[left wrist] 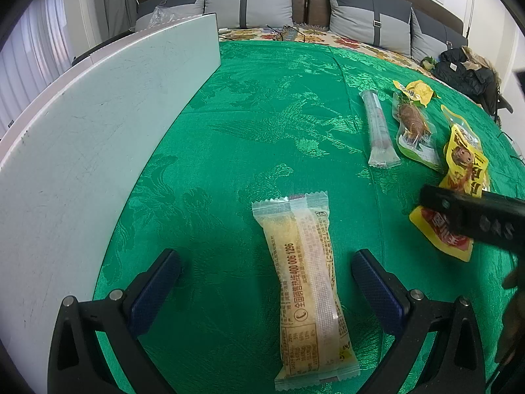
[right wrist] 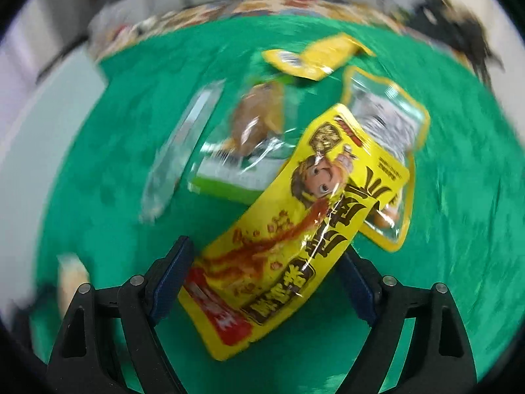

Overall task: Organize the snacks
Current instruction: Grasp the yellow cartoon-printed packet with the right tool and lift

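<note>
A long pale yellow snack bar (left wrist: 305,282) in a clear wrapper lies on the green cloth (left wrist: 262,115), between the fingers of my left gripper (left wrist: 265,256). That gripper is open and does not touch the bar. My right gripper (right wrist: 265,249) is shut on a yellow snack packet with a cartoon face (right wrist: 295,223), held across its width above the cloth. In the left wrist view the right gripper (left wrist: 472,220) comes in from the right edge with that packet (left wrist: 462,161).
Several other snacks lie at the far right: a clear tube packet (left wrist: 377,124), a green-edged pouch with brown food (left wrist: 413,128), a small yellow packet (left wrist: 416,90) and a yellow-rimmed clear pouch (right wrist: 387,111). A white board (left wrist: 98,131) borders the cloth on the left. Pillows (left wrist: 249,0) and dark clothes (left wrist: 466,69) lie behind.
</note>
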Demonstrator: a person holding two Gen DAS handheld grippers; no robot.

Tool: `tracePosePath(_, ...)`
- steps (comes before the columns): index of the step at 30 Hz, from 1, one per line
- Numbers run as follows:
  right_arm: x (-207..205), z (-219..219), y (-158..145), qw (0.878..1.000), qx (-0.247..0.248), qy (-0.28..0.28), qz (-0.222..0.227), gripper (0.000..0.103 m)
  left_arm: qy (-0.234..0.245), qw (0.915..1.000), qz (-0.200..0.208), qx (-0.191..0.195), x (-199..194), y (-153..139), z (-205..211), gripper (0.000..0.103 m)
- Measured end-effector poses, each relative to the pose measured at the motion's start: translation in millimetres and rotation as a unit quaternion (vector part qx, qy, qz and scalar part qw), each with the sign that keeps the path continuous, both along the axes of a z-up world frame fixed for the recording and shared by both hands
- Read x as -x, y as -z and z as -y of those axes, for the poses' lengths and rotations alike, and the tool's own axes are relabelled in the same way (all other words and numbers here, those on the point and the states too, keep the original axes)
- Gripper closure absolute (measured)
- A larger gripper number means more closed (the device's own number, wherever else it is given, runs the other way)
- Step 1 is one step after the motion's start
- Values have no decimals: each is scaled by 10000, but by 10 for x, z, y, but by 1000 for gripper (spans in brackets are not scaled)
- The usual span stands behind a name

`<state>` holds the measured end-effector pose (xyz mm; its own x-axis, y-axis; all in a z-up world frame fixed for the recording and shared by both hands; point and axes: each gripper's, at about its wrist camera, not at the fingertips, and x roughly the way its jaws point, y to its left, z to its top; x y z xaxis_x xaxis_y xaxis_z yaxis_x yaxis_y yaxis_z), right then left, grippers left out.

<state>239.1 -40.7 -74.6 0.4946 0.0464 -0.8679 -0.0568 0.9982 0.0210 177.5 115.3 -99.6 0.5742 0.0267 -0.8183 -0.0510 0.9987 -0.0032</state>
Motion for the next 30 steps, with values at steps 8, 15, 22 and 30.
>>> tracePosePath(8, 330, 425, -86, 9960, -565, -696, -42, 43, 0, 10000, 1, -1, 2, 3, -3, 0)
tracePosePath(15, 891, 846, -107, 9780, -662, -1967, -185, 60, -1, 10000, 2, 2, 5, 6, -5, 0)
tracePosePath(22, 1044, 1288, -19, 9859, -647, -1484, 415, 39, 0, 10000, 2, 2, 6, 8, -7, 0)
tracePosePath(30, 1215, 1531, -157, 9864, -777, -777, 1222, 35, 0, 10000, 3, 4, 9, 11, -10, 0)
